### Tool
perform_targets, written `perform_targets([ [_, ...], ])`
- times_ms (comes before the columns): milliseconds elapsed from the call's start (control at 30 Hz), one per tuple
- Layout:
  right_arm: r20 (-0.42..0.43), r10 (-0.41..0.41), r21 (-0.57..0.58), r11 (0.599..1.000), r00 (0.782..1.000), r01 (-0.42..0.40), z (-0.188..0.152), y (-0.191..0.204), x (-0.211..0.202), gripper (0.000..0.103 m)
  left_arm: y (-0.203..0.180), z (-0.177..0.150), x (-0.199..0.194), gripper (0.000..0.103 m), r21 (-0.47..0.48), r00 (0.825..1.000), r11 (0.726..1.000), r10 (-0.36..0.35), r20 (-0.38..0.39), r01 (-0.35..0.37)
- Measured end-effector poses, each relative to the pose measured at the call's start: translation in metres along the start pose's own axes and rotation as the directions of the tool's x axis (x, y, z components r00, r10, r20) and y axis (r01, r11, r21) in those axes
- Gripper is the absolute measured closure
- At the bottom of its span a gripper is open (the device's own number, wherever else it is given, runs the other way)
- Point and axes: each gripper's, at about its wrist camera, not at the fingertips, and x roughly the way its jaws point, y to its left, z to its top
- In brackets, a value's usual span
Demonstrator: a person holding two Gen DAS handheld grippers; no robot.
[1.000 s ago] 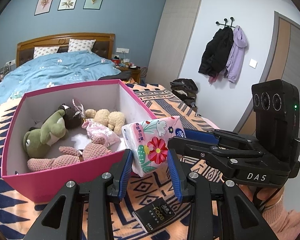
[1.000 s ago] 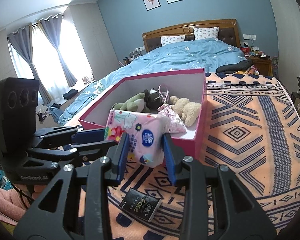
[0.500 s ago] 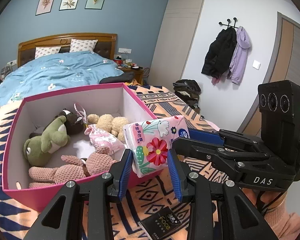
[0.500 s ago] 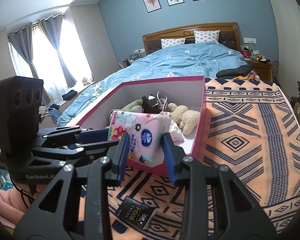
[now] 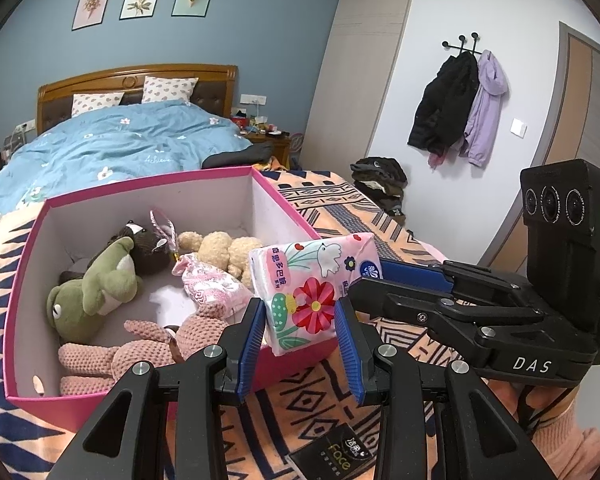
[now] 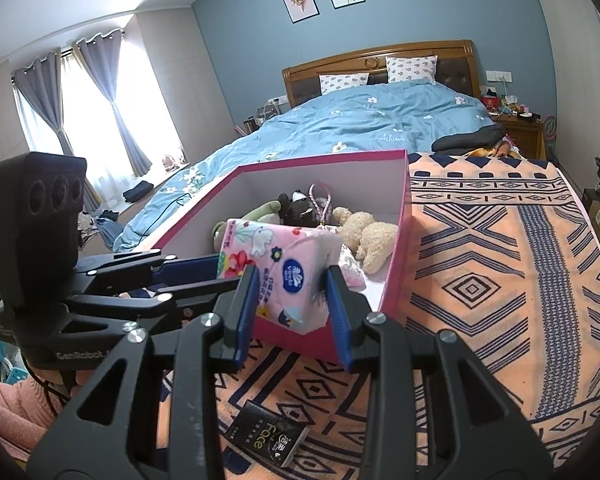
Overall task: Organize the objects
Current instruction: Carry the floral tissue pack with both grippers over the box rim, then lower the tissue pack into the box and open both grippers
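Observation:
A pink flowered tissue pack (image 5: 308,288) hangs in the air at the near corner of the pink box (image 5: 36,408). Both grippers hold it: my left gripper (image 5: 300,332) is shut on its lower end, and my right gripper (image 6: 292,300) is shut on the other end of the tissue pack (image 6: 284,272). The box (image 6: 404,240) holds a green frog toy (image 5: 92,288), a dark plush, a beige bear (image 5: 228,248), a pink knitted bunny (image 5: 140,356) and a pink pouch (image 5: 208,284). A small black "face" packet (image 5: 332,456) lies on the blanket below the grippers.
The box sits on an orange and navy patterned blanket (image 6: 500,280) at the foot of a bed with a blue duvet (image 6: 380,128). Coats hang on a wall hook (image 5: 460,104) to the right, above a pile of clothes on the floor.
Both grippers have carried the tissue pack up and toward the box. The black packet has dropped lower in both views.

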Motion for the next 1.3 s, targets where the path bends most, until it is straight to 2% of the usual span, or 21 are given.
perform_targets([
  [1300,-0.035,-0.012,0.026,1.000,0.999,0.013,0.006,-0.013,0.020,0.066,0.018,0.007,0.032,0.068,-0.053,0.997,0.999,-0.002,-0.074,-0.002],
])
